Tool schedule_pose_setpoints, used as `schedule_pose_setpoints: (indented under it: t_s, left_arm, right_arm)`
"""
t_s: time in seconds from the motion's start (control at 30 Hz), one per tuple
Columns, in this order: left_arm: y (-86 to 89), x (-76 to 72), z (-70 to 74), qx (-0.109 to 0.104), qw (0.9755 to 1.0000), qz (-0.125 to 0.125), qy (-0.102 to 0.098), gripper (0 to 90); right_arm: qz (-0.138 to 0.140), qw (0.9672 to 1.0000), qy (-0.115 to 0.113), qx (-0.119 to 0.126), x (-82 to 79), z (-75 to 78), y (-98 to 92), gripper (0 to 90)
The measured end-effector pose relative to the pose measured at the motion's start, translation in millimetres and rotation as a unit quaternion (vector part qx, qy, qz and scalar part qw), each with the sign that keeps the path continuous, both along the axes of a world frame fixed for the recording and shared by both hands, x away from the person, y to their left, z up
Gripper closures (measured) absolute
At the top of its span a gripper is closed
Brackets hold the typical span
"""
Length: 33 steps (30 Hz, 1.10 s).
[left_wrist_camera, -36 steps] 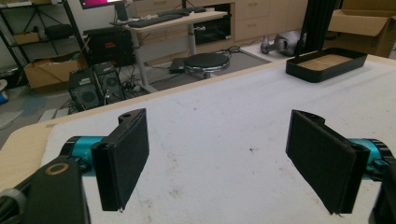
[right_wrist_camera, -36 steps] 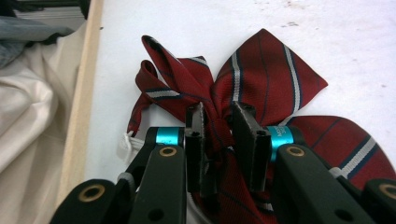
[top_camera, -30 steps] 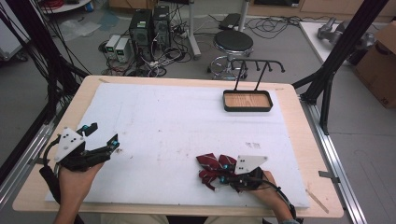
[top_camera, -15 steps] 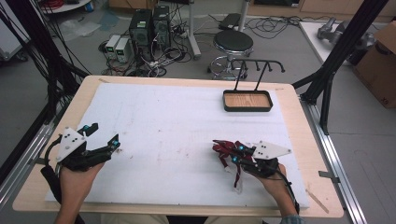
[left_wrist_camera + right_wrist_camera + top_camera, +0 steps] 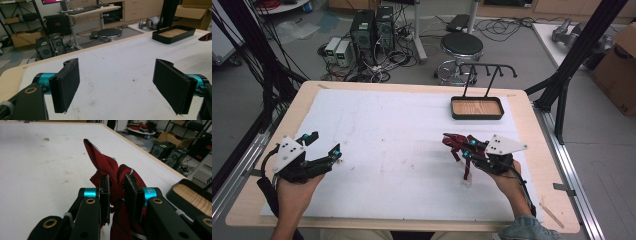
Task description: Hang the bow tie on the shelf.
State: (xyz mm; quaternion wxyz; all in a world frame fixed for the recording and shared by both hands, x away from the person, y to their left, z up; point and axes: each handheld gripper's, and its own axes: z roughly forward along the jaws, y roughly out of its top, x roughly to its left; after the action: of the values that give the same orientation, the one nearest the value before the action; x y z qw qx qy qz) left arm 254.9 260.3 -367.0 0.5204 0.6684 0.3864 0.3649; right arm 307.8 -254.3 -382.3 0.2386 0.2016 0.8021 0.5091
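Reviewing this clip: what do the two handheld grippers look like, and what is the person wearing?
Both the left gripper and the right gripper are black with teal collars behind flat black pads. Each carries a grey three-cornered plate and trails a black cable. Brass-ringed pivot holes show on the arms. A blue denim sleeve covers the right forearm.

Tray (image 5: 477, 116) far right on table (image 5: 377, 87), necktie (image 5: 457, 144) before it

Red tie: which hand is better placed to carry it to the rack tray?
Right. The right gripper is shut on the red tie, on the same side as the rack tray. The left gripper sits open at the far left edge, fingers bare.
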Motion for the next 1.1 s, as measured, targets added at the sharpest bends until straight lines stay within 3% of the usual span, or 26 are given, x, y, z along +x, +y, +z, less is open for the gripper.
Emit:
schedule_pose_setpoints:
  t_s: [0.33, 0.53, 0.63, 0.7, 0.8, 0.83, 0.9, 1.03, 1.07, 1.1]
  left_arm:
    - [-2.0, 0.7, -1.1, 0.001, 1.0, -0.005, 0.0, 21.9]
    - [-3.3, 1.7, -2.9, 0.001, 1.0, -0.007, 0.003, 21.9]
    - [-4.3, 2.1, -3.6, 0.001, 1.0, -0.007, 0.004, 21.9]
    - [-5.4, 2.6, -4.3, 0.002, 0.9999, -0.011, 0.002, 21.9]
    - [-5.8, 2.6, -4.5, 0.002, 0.9999, -0.011, 0.003, 21.9]
    - [-6.0, 2.8, -4.7, 0.002, 0.9999, -0.011, 0.004, 21.9]
    - [-6.0, 3.6, -5.5, 0.0, 0.9999, -0.011, 0.004, 21.9]
    - [-5.7, 4.5, -6.3, 0.0, 0.9999, -0.011, 0.006, 21.9]
    - [-5.7, 4.8, -6.6, -0.001, 0.9999, -0.012, 0.006, 21.9]
    - [-5.6, 5.1, -6.8, -0.002, 0.9999, -0.012, 0.006, 21.9]
  right_arm:
    - [-0.016, 0.9994, -0.029, -0.011, 23.6, 23.8, 3.1, 75.4]
    - [-0.035, 0.9992, -0.022, -0.001, 35.3, 33.1, -1.6, 75.4]
    - [-0.041, 0.9985, -0.035, 0.001, 44.5, 36.8, -5.7, 75.4]
    - [-0.048, 0.9986, -0.023, 0.001, 49.2, 39.4, -6.1, 75.4]
    - [-0.047, 0.9981, -0.039, -0.001, 58.4, 43.3, -7.2, 75.4]
    - [-0.051, 0.9984, -0.022, 0.004, 63.5, 46.4, -5.2, 75.4]
    - [-0.049, 0.998, -0.041, 0.002, 71.8, 49.8, -3.0, 75.4]
    - [-0.048, 0.9977, -0.046, 0.0, 84.6, 55.7, 5.7, 75.4]
    - [-0.047, 0.9968, -0.065, 0.0, 88.0, 56.5, 6.3, 75.4]
    - [-0.046, 0.9975, -0.053, 0.003, 92.1, 57.7, 8.9, 75.4]
